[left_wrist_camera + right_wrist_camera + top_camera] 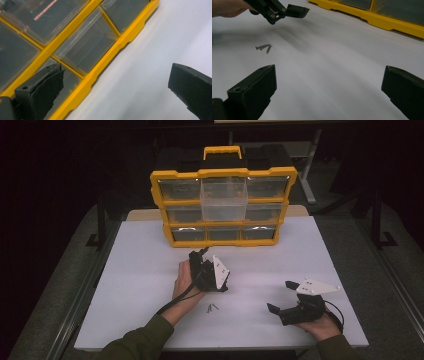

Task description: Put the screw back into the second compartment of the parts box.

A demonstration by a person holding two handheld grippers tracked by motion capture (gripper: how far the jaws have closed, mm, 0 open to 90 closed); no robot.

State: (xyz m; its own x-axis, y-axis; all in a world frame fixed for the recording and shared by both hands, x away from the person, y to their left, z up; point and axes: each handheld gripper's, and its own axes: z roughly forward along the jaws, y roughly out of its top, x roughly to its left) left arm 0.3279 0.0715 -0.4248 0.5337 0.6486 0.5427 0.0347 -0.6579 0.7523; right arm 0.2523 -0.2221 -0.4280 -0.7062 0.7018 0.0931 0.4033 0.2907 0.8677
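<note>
both grippers, left and right, have their jaws wide apart and empty above the table, and the small loose screws between them could roll away if nudged.

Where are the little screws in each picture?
High view: the screws lie on the white table, just right of the person's left forearm, behind the left gripper.
Left gripper view: not in it.
Right gripper view: the screws lie upper left, under the left gripper.
Shared landmark: the yellow drawer organizer, whose yellow frame crosses both gripper views.
</note>
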